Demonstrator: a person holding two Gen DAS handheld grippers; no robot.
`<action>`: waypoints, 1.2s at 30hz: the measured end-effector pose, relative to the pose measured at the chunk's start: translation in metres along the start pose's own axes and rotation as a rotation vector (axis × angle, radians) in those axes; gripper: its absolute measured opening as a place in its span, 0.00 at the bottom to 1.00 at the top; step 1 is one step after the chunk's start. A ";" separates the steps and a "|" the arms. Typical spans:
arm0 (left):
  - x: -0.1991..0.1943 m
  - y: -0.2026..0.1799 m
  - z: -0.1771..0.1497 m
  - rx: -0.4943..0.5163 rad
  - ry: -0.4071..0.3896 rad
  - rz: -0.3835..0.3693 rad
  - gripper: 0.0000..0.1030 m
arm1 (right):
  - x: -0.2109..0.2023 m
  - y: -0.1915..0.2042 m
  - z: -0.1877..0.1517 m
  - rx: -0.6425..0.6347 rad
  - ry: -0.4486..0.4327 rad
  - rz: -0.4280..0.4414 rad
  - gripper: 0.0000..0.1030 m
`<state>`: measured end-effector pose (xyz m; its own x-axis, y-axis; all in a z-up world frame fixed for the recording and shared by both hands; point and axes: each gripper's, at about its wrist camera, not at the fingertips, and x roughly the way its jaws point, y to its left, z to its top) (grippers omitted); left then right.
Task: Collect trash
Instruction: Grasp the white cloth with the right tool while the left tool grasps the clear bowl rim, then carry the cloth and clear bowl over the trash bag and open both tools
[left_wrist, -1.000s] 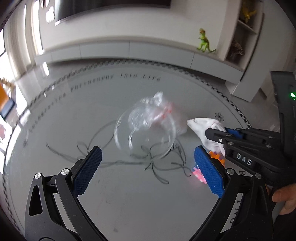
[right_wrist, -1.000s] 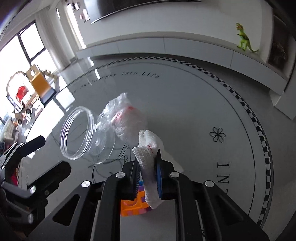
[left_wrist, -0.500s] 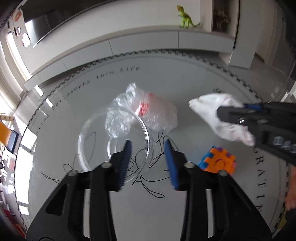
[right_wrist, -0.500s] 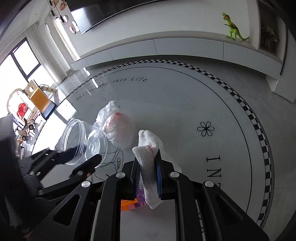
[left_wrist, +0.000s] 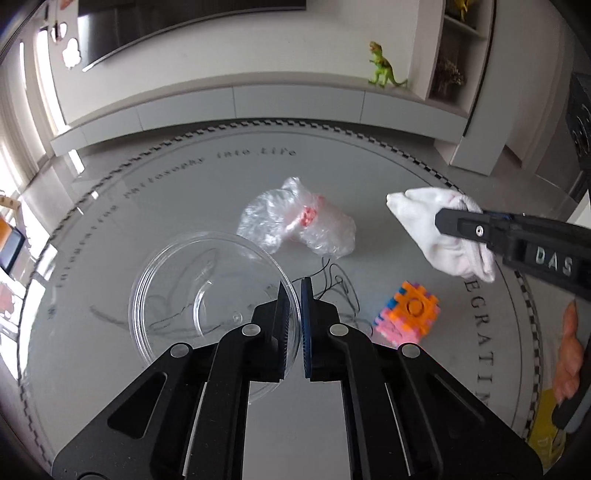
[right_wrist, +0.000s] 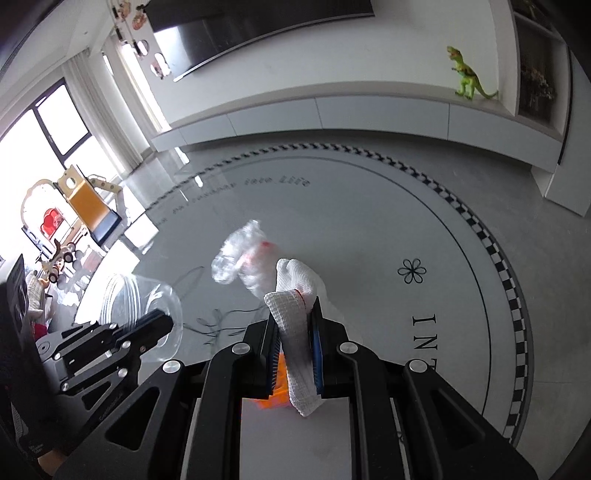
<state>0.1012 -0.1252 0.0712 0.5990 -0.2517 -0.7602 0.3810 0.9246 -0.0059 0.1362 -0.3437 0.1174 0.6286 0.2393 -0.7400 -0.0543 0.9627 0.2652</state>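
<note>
The left hand-held gripper (left_wrist: 293, 295) was pinched shut on the near rim of the clear plastic container (left_wrist: 207, 295), whose open mouth lay left of the white cloth (right_wrist: 295, 295) clamped aloft in the right hand-held gripper (right_wrist: 293, 325), above the surface (left_wrist: 369, 184).

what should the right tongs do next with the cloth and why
Probably carry the cloth left over the tub's open mouth and let go. The right tongs are shut on the cloth, held above the floor, and the left tongs grip the tub's rim, keeping it ready beside the bag.
</note>
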 end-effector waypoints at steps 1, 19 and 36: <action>-0.007 0.001 -0.003 -0.003 -0.004 0.006 0.05 | -0.006 0.005 -0.001 -0.007 -0.009 0.002 0.15; -0.135 0.036 -0.140 -0.173 -0.066 0.111 0.05 | -0.072 0.128 -0.092 -0.154 0.012 0.192 0.15; -0.241 0.104 -0.307 -0.459 -0.088 0.304 0.05 | -0.102 0.293 -0.220 -0.412 0.145 0.441 0.15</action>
<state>-0.2203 0.1197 0.0543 0.6985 0.0411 -0.7144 -0.1522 0.9840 -0.0922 -0.1143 -0.0585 0.1340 0.3681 0.6129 -0.6992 -0.5982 0.7318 0.3266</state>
